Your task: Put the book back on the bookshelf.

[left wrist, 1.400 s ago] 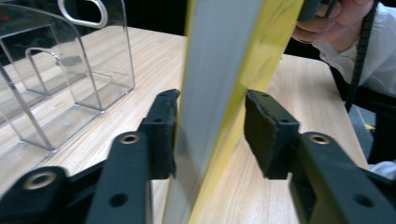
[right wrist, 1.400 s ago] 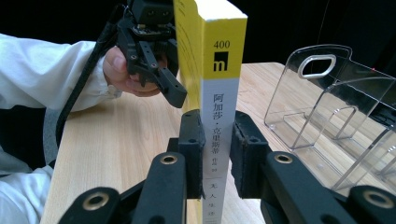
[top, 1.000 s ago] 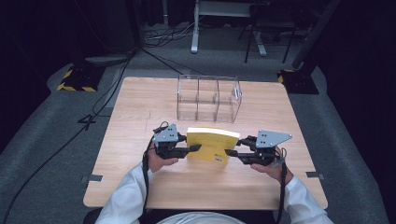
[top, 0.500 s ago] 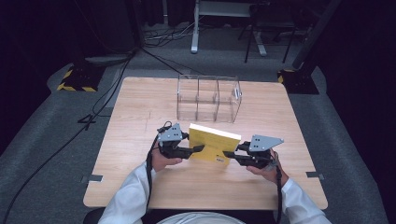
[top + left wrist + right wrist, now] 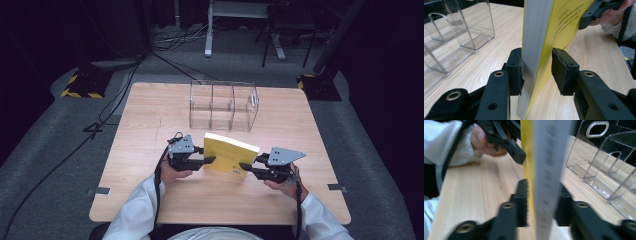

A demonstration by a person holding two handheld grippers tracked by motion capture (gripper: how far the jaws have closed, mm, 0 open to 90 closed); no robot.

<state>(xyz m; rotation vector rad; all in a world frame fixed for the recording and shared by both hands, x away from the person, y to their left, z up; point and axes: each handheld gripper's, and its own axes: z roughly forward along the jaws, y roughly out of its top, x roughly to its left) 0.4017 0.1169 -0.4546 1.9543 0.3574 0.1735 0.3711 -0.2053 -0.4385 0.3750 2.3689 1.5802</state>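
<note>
Book (image 5: 229, 154) lower, near clear organizer (image 5: 223, 104)

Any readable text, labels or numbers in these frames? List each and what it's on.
None can be read.
Yellow book cover: lines of dark print in the left gripper view, too small and slanted to read.
Book's page edge, right gripper view: blurred grey marks, unreadable.
Clear organizer: no label seen.
Left tool, right tool: no markings.
</note>
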